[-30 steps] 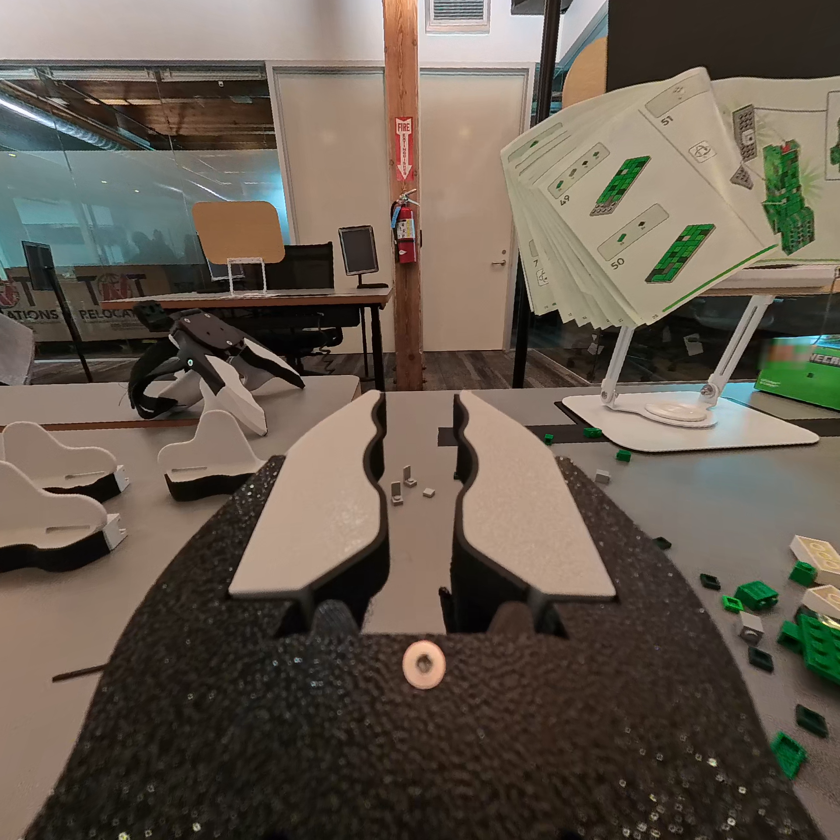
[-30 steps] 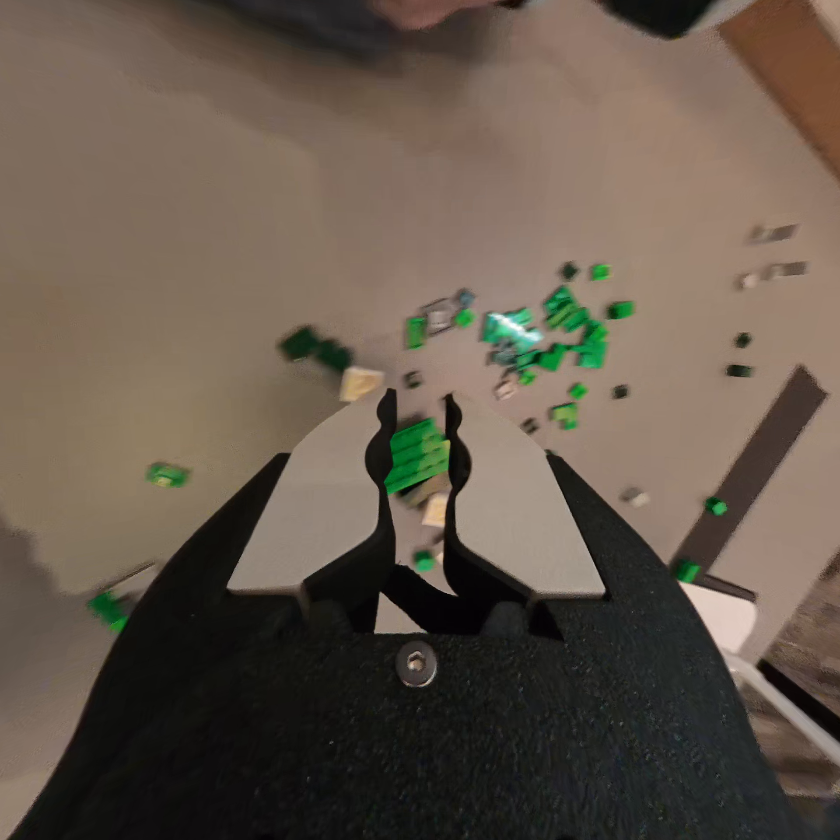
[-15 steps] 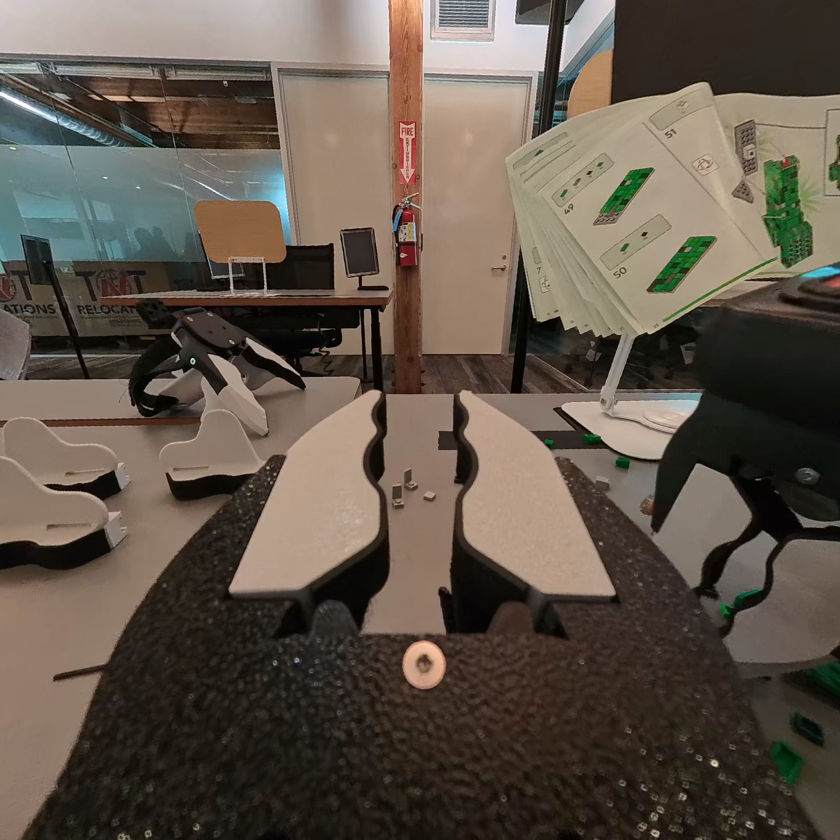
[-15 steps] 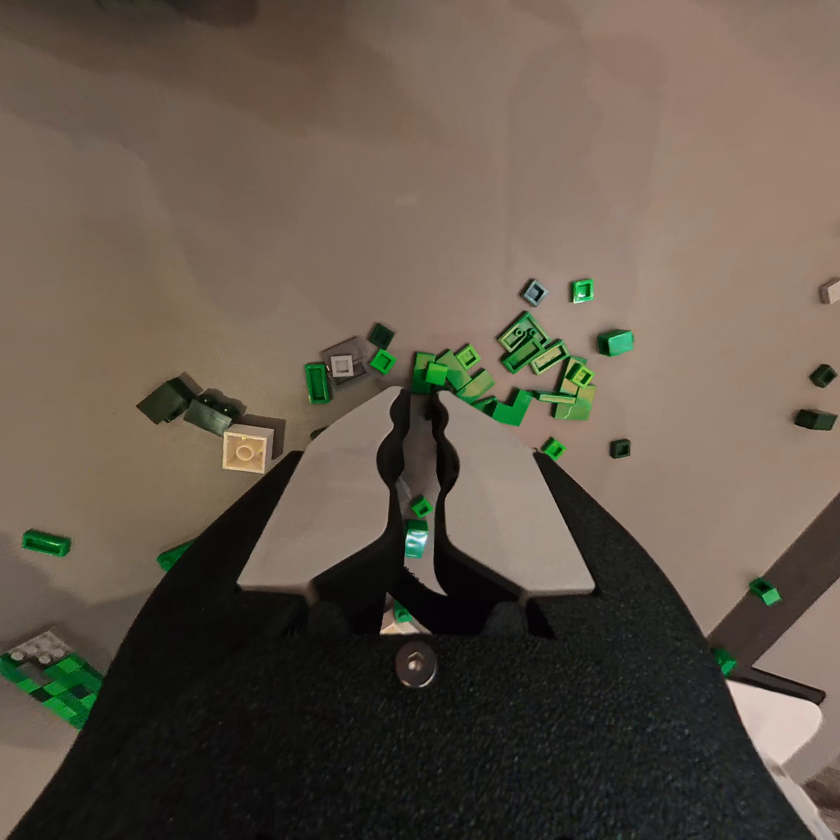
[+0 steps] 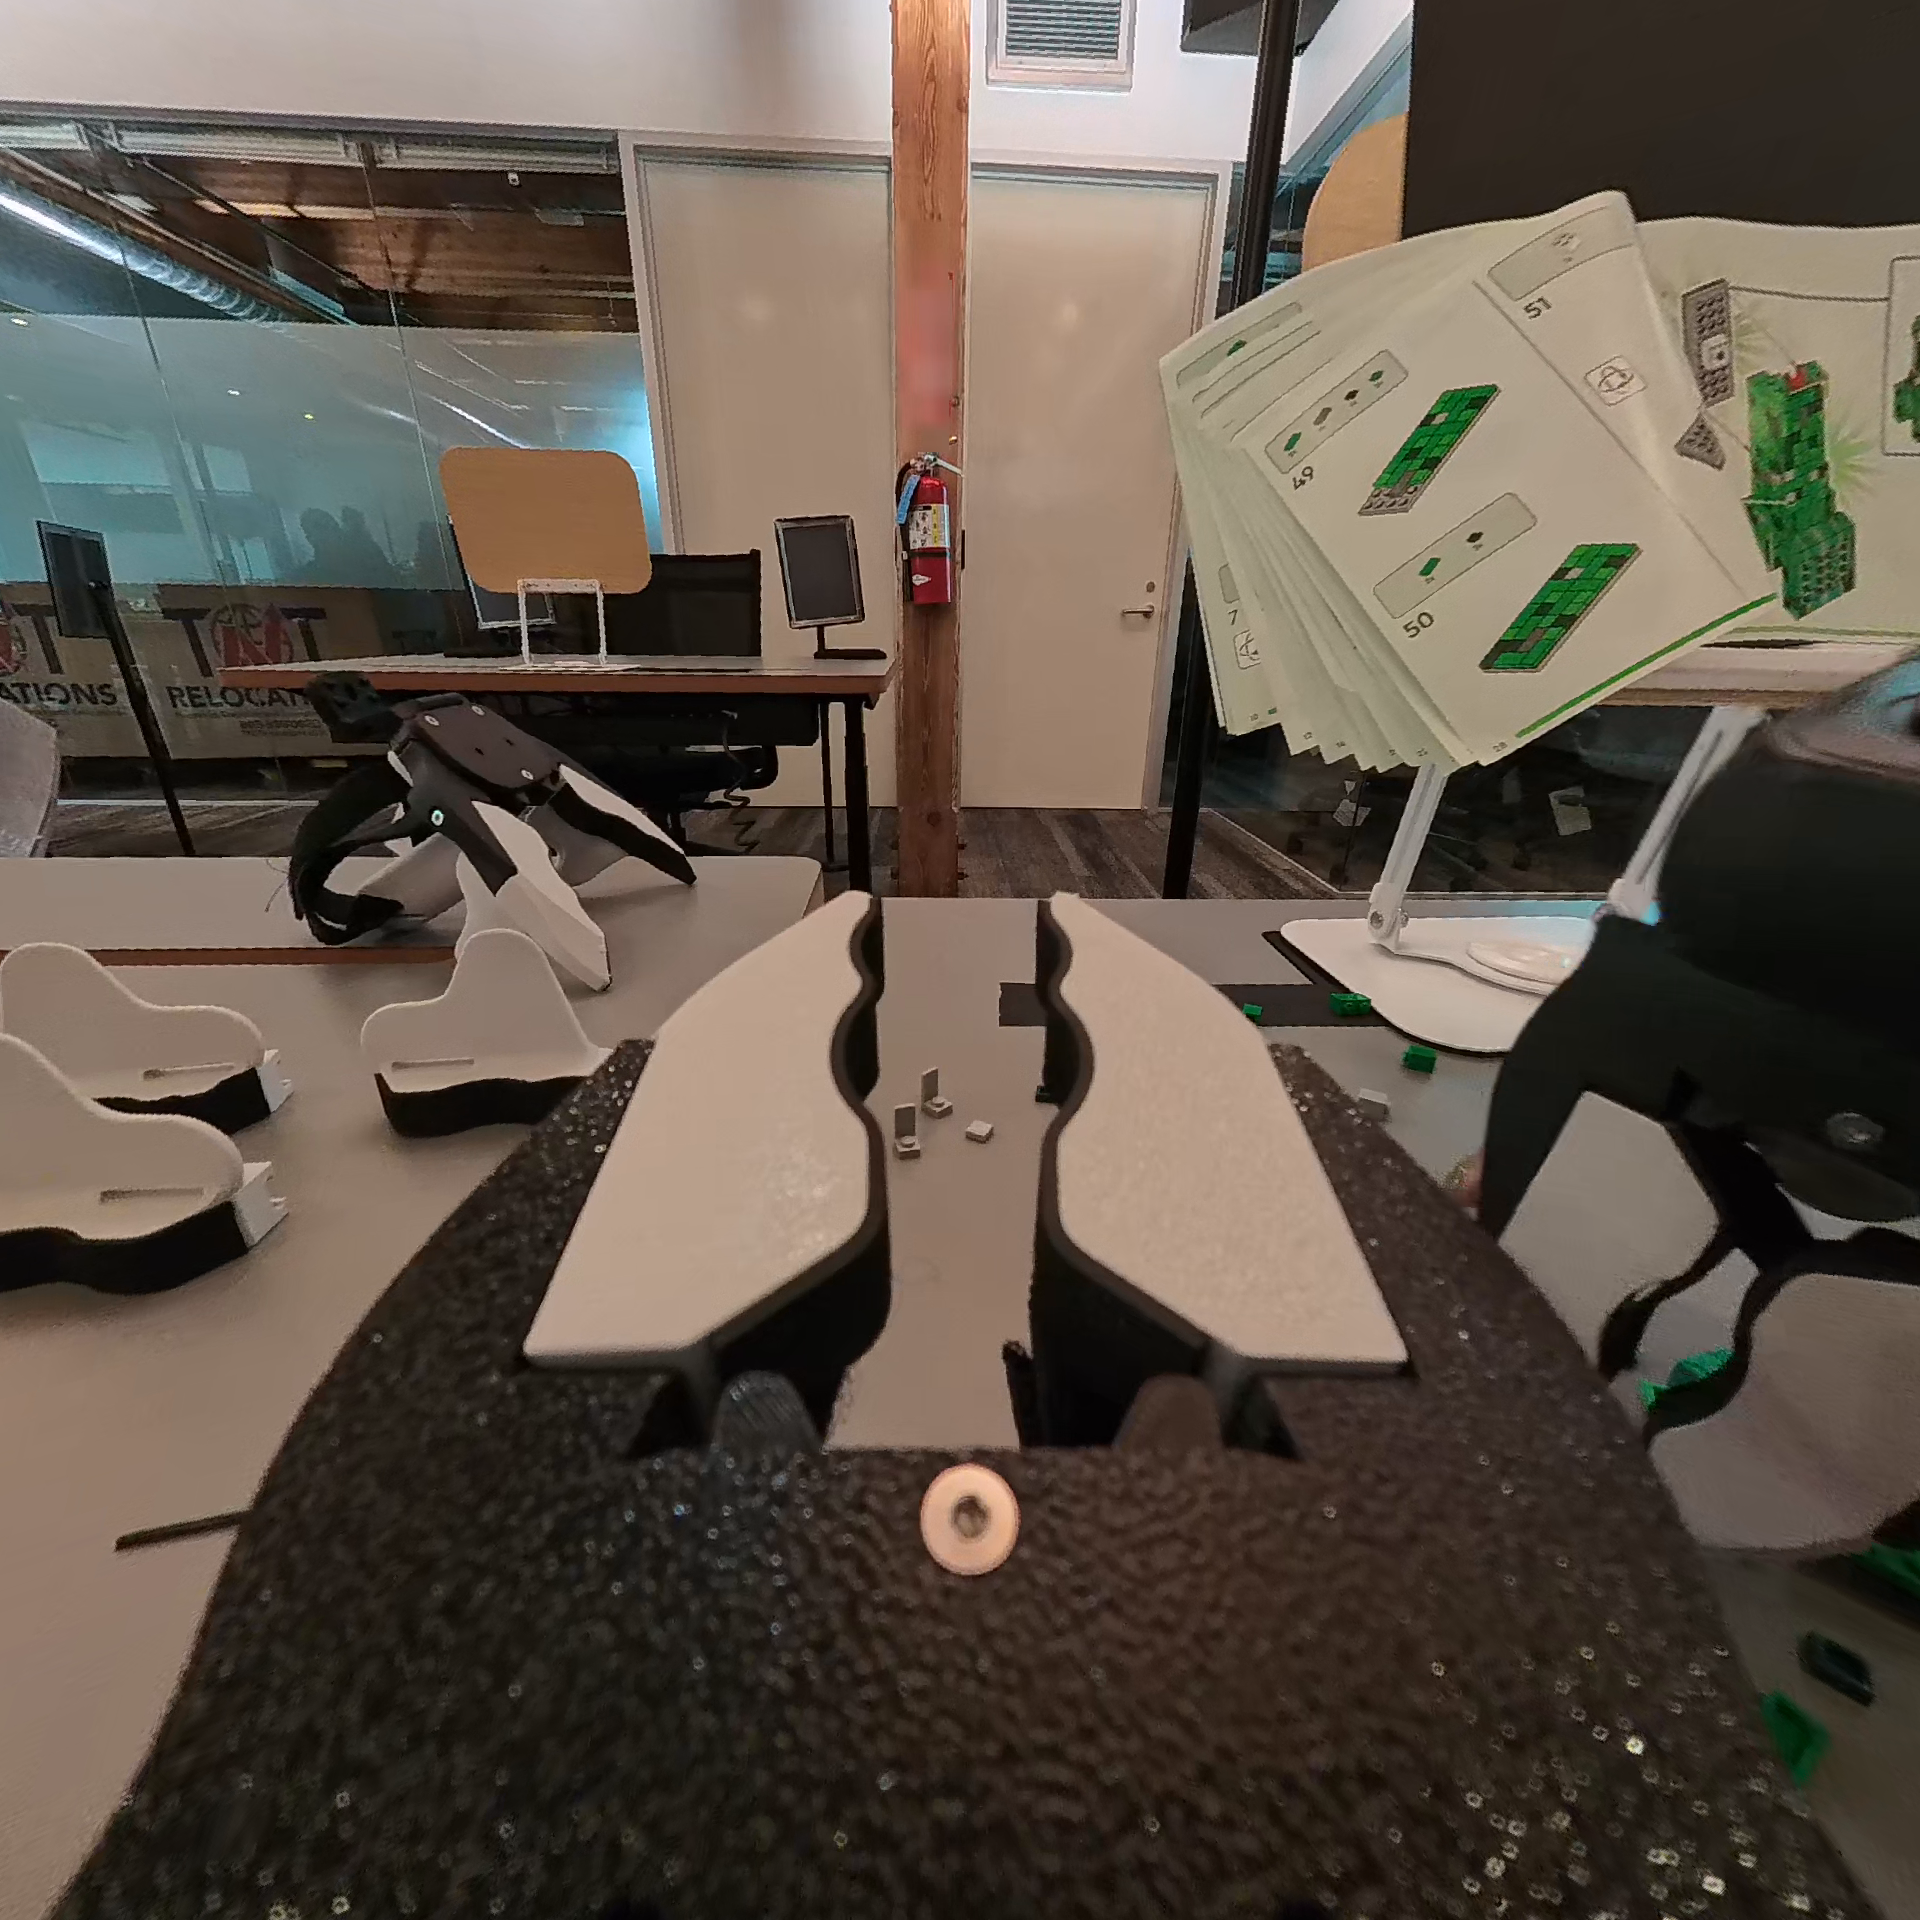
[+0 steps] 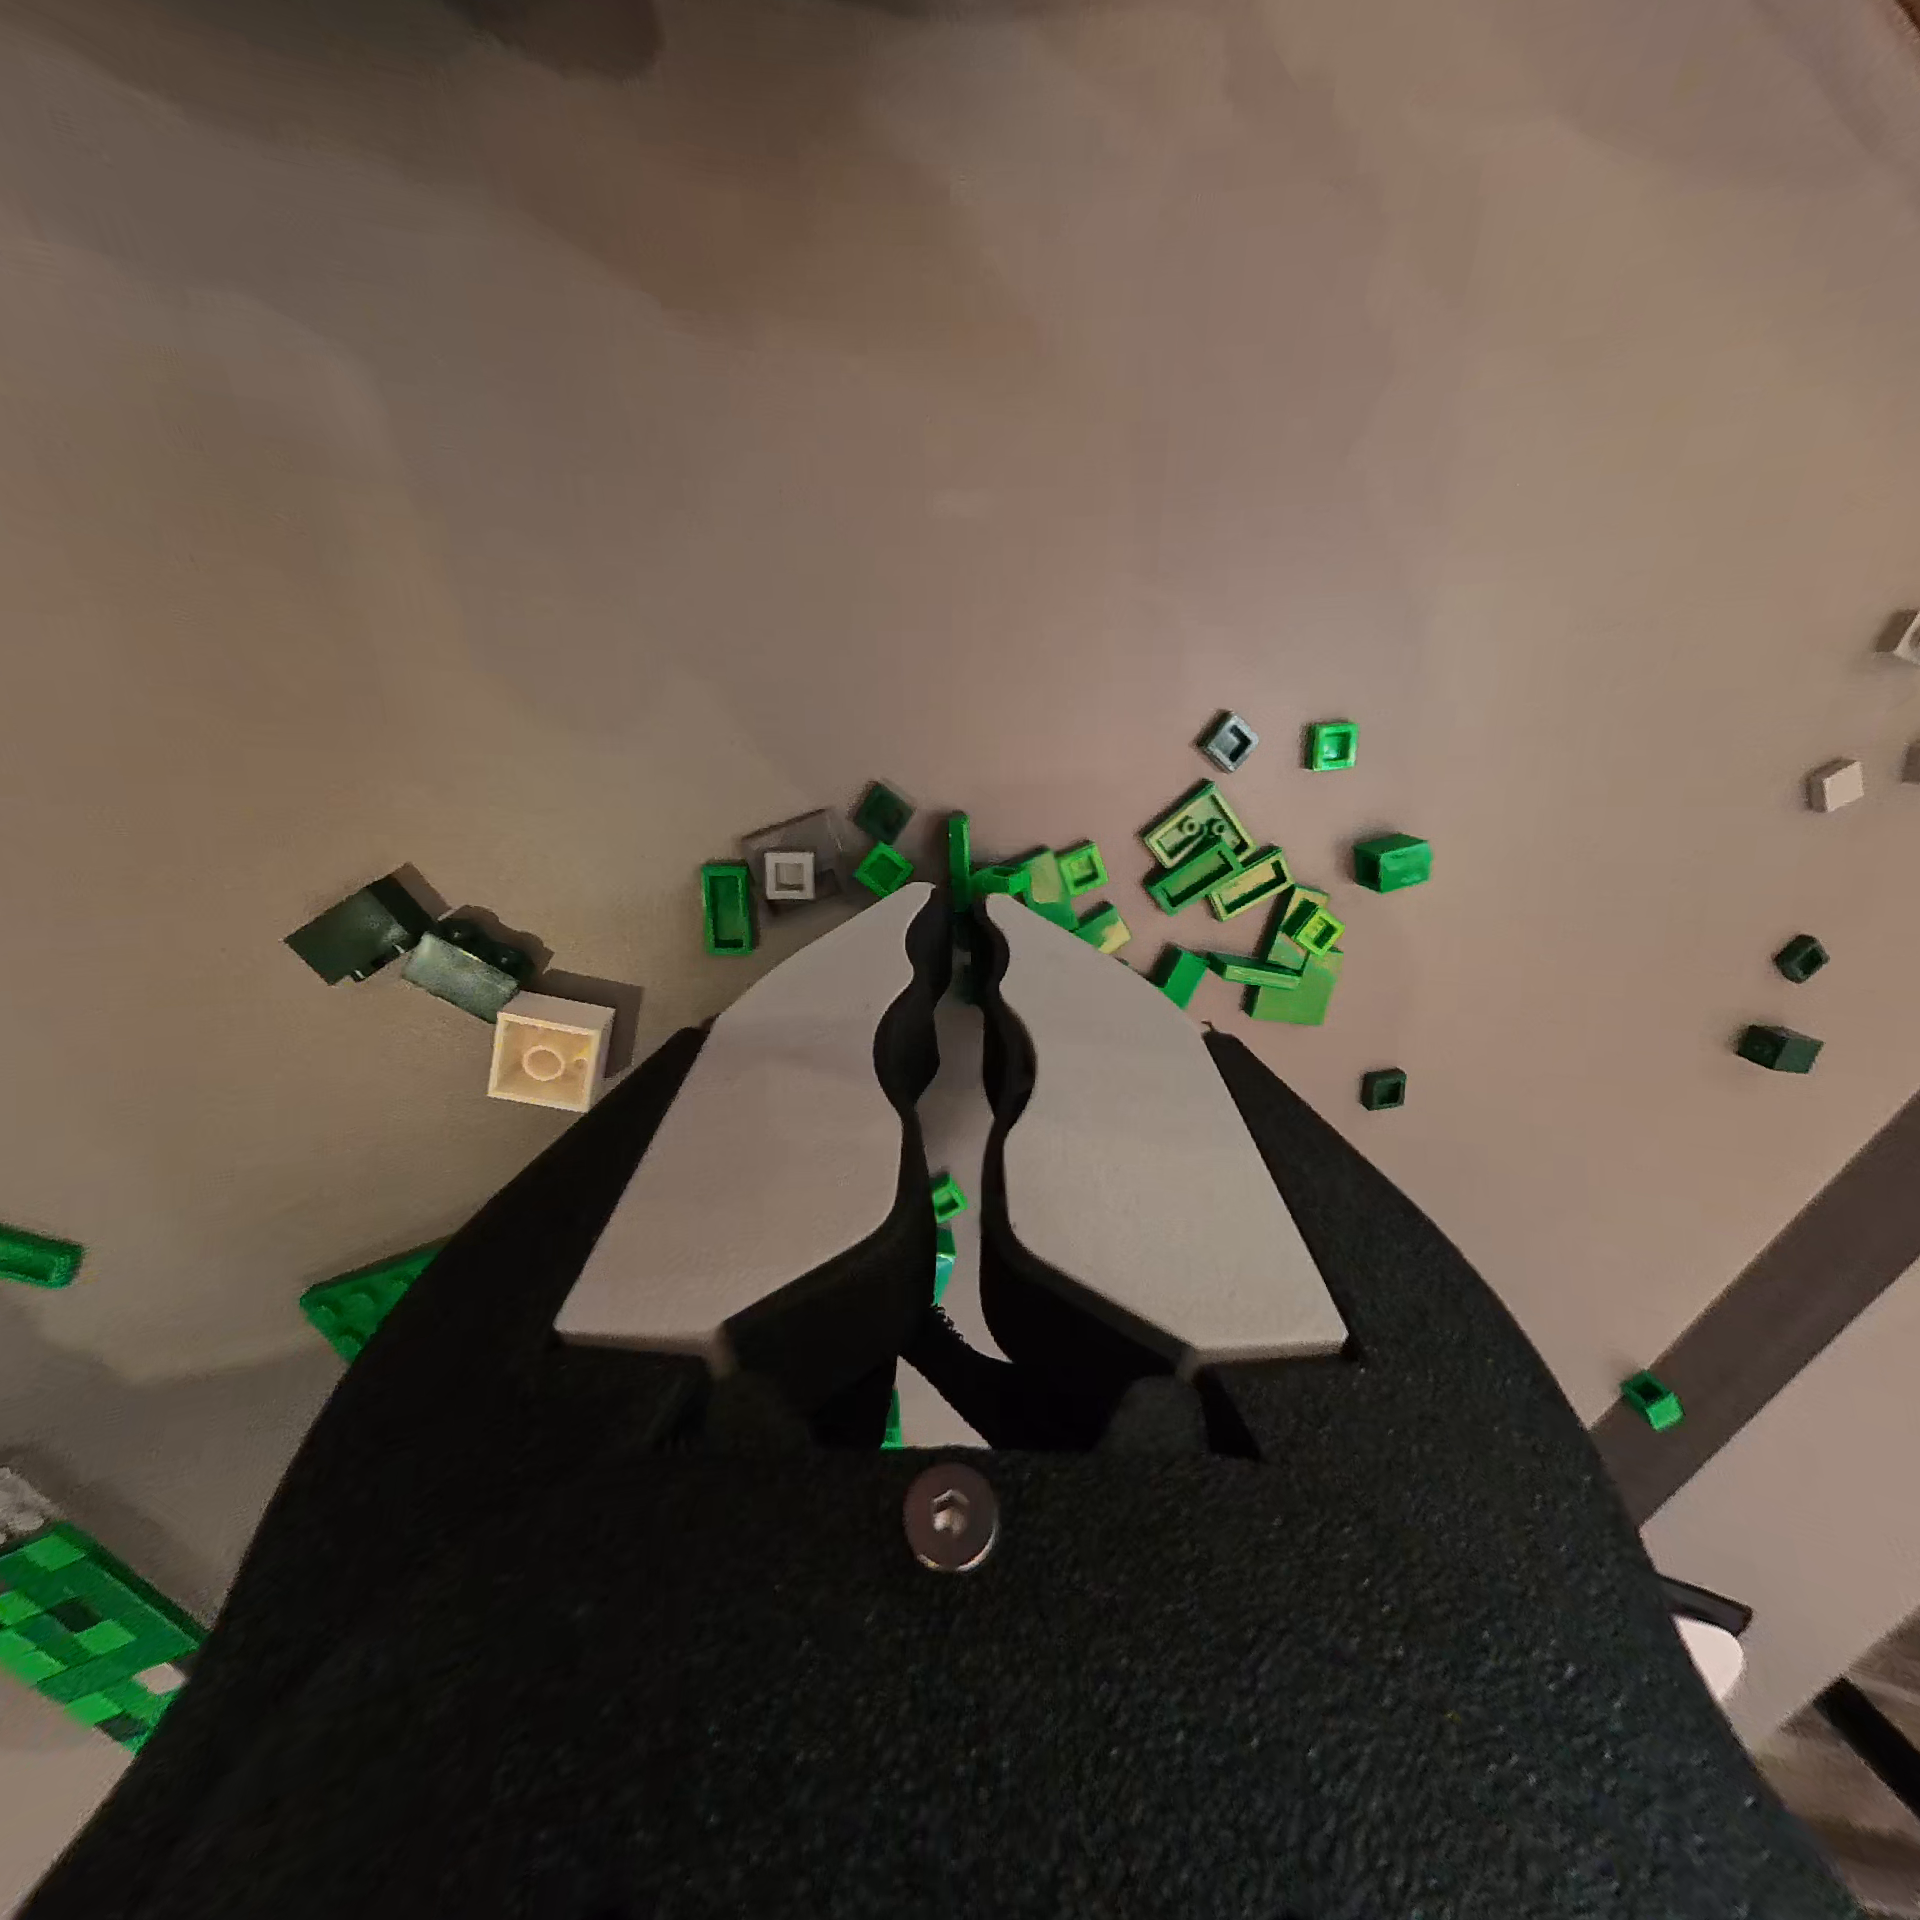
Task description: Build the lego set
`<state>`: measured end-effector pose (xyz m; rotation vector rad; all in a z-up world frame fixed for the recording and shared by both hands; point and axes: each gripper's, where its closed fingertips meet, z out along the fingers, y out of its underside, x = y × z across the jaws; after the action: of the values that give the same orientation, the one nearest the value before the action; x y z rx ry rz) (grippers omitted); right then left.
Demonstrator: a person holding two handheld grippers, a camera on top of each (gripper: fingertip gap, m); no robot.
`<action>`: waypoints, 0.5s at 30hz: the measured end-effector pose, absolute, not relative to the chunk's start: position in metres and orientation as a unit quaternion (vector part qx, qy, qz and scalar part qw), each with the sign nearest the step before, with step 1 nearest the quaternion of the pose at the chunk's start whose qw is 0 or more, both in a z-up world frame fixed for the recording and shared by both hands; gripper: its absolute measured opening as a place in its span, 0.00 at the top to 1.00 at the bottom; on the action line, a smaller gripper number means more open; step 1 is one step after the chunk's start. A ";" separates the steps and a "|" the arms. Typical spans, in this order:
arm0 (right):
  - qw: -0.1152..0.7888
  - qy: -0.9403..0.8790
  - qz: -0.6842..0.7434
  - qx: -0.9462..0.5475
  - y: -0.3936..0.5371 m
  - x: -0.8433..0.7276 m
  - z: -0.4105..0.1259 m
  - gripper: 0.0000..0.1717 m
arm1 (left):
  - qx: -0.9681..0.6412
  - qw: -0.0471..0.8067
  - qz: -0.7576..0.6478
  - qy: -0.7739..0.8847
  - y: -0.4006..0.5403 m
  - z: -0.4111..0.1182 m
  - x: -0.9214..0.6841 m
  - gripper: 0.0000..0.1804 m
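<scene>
Right wrist view is looking straight down on the grey tabletop [image 6: 727, 416], where the right tongs [image 6: 958, 902] are pinching a thin green plate [image 6: 957, 857] that is standing on edge at the left rim of the green brick pile [image 6: 1236, 914]. Both pale fingertips [image 6: 894, 914] are pressing in on the plate's flat sides, and its top edge is sticking out beyond them. Left of the pile a grey square tile [image 6: 790, 875] and a green rectangular piece [image 6: 727, 906] are lying flat; farther left of the pile a tan brick [image 6: 545, 1058] is sitting beside two dark pieces [image 6: 416, 940].

To my eye this pinch is sitting near the plate's end, so lifting straight up and slowly would be wise; a small green piece [image 6: 1003, 881] is touching the plate on the pile side and may be dragged along.

Left wrist view is showing the left tongs [image 5: 958, 909] standing open and holding nothing, hovering low over the tabletop with three tiny grey pieces [image 5: 935, 1117] lying on it between the fingers. Well to the right of those grey pieces the right tongs are showing as a dark shape, and above them an instruction booklet [image 5: 1455, 499] is resting on a white stand [image 5: 1403, 956]
</scene>
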<state>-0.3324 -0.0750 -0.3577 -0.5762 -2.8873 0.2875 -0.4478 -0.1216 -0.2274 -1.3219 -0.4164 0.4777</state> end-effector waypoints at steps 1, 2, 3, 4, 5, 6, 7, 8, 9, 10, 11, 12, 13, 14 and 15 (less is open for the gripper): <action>0.093 -0.972 0.098 -0.193 -0.076 -0.331 -0.357 0.99 | -0.603 0.743 0.218 -0.190 -0.122 -0.228 -0.448 0.85; 0.094 -0.972 0.099 -0.193 -0.075 -0.331 -0.357 0.99 | -0.603 0.744 0.218 -0.190 -0.121 -0.227 -0.448 0.85; 0.096 -0.972 0.099 -0.192 -0.075 -0.330 -0.357 0.98 | -0.603 0.744 0.217 -0.190 -0.122 -0.227 -0.448 0.85; 0.098 -0.972 0.099 -0.191 -0.075 -0.329 -0.356 0.99 | -0.603 0.744 0.217 -0.191 -0.121 -0.227 -0.448 0.85; 0.098 -0.971 0.099 -0.192 -0.074 -0.328 -0.356 0.99 | -0.603 0.744 0.216 -0.190 -0.121 -0.227 -0.448 0.85; 0.096 -0.971 0.099 -0.195 -0.073 -0.326 -0.355 0.98 | -0.603 0.744 0.215 -0.190 -0.120 -0.227 -0.448 0.85; 0.092 -0.970 0.101 -0.200 -0.072 -0.324 -0.354 0.98 | -0.603 0.744 0.215 -0.190 -0.120 -0.227 -0.448 0.85; 0.086 -0.969 0.108 -0.207 -0.072 -0.321 -0.353 0.98 | -0.604 0.744 0.215 -0.189 -0.121 -0.227 -0.447 0.85; 0.079 -0.966 0.119 -0.217 -0.073 -0.318 -0.350 0.99 | -0.604 0.744 0.215 -0.187 -0.120 -0.227 -0.447 0.85; 0.071 -0.962 0.133 -0.229 -0.073 -0.314 -0.346 0.99 | -0.605 0.744 0.216 -0.187 -0.120 -0.227 -0.447 0.85; 0.067 -0.957 0.146 -0.240 -0.074 -0.309 -0.342 0.99 | -0.605 0.744 0.217 -0.186 -0.120 -0.227 -0.446 0.85; 0.068 -0.953 0.155 -0.249 -0.073 -0.304 -0.338 0.99 | -0.604 0.744 0.216 -0.186 -0.119 -0.227 -0.446 0.85; 0.074 -0.951 0.160 -0.256 -0.072 -0.297 -0.333 0.98 | -0.604 0.745 0.214 -0.185 -0.118 -0.227 -0.445 0.85; 0.085 -0.949 0.159 -0.260 -0.070 -0.291 -0.329 0.99 | -0.605 0.744 0.215 -0.183 -0.118 -0.227 -0.445 0.85; 0.098 -0.947 0.155 -0.262 -0.069 -0.283 -0.325 0.98 | -0.607 0.743 0.216 -0.181 -0.117 -0.227 -0.444 0.85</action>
<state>-0.2831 -0.0687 -0.3250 -0.7752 -2.8032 0.4581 -0.4437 -0.1172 -0.2270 -1.3290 -0.3968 0.4736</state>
